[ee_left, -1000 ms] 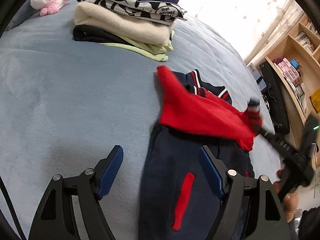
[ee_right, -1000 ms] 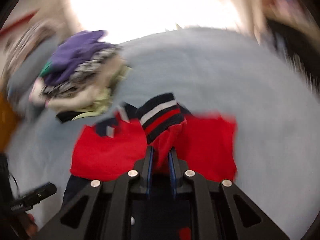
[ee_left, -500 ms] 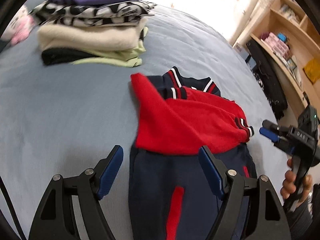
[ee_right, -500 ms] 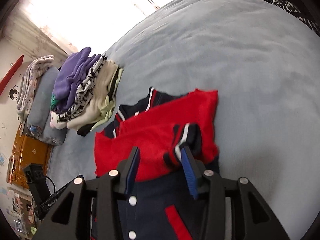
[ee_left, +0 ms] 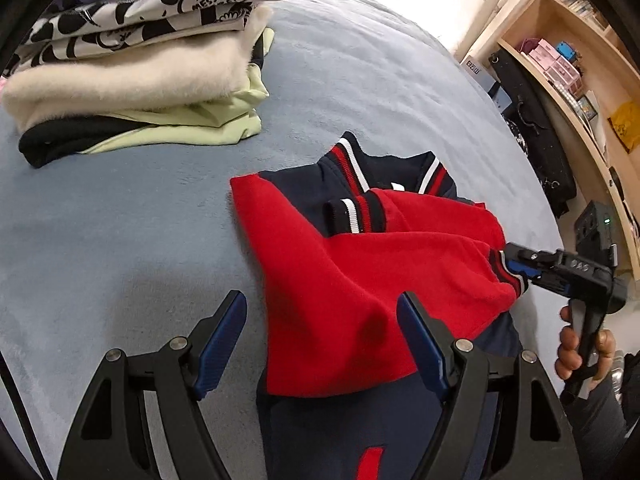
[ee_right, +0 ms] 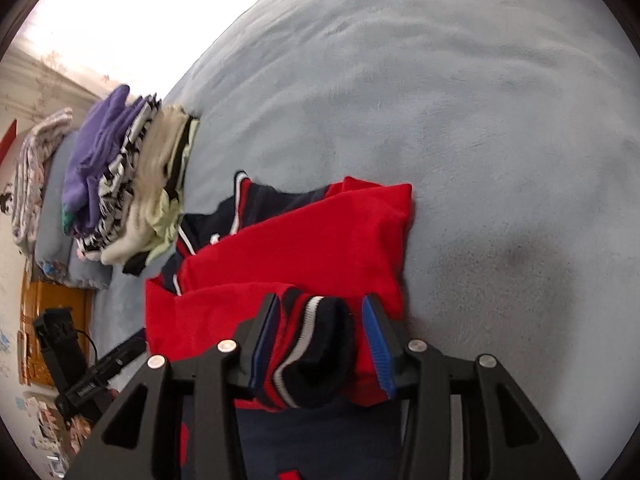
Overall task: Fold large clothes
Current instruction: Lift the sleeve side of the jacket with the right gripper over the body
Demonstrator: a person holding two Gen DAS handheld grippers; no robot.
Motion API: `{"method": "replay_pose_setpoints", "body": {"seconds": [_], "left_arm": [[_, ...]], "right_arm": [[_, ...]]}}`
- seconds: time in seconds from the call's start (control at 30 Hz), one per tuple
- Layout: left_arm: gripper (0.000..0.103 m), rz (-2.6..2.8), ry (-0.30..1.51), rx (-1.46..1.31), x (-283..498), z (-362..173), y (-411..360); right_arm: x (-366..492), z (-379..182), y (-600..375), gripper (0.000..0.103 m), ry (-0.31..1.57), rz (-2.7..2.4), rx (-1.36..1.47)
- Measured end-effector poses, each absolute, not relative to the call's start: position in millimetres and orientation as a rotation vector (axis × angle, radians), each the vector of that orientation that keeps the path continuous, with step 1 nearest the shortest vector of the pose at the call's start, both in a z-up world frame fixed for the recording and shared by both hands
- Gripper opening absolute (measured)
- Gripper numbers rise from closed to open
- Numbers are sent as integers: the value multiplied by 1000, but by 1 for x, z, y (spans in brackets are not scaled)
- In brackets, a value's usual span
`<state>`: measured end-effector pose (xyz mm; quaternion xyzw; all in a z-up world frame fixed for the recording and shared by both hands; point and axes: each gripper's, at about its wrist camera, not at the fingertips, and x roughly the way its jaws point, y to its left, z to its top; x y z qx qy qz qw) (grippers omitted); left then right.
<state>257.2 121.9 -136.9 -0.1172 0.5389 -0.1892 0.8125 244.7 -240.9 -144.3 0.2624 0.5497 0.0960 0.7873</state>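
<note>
A navy jacket with red sleeves [ee_left: 360, 280] lies on the grey-blue bed [ee_left: 100, 220], both sleeves folded across its chest. My left gripper [ee_left: 320, 340] hovers open over the lower edge of the red sleeve, pads apart from the cloth. At the jacket's right side, my right gripper [ee_left: 516, 268] meets the striped cuff [ee_left: 508, 276]. In the right wrist view the jacket [ee_right: 304, 240] fills the middle. That cuff [ee_right: 316, 344] lies loose between the jaws of my right gripper [ee_right: 320, 336], which stands open with a gap at the right pad.
A pile of folded clothes [ee_left: 140, 72] sits at the far left of the bed, also seen sideways as a stack [ee_right: 132, 192]. A wooden bookshelf [ee_left: 580, 80] and a dark bag stand beyond the bed's right edge. A hand [ee_left: 576, 352] holds the right gripper's handle.
The right gripper opened off the striped cuff and the red sleeve now lies across the jacket. The left gripper drifted closer over the jacket, still open.
</note>
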Motion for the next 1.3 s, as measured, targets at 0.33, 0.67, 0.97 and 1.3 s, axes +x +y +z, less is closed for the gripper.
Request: {"method": "replay_pose_setpoints", "body": {"seconds": [0.33, 0.67, 0.97, 1.3], "left_arm": [[76, -412, 1162, -247, 265, -142, 118], [76, -419, 1146, -283, 265, -144, 122], [76, -377, 1137, -319, 266, -150, 133], [73, -231, 1167, -100, 274, -173, 109]], "right_arm": [[233, -117, -200, 8, 1097, 251, 204], [188, -20, -157, 6, 758, 462, 80], [187, 4, -172, 6, 592, 429, 137], [254, -133, -220, 10, 988, 124, 202]]}}
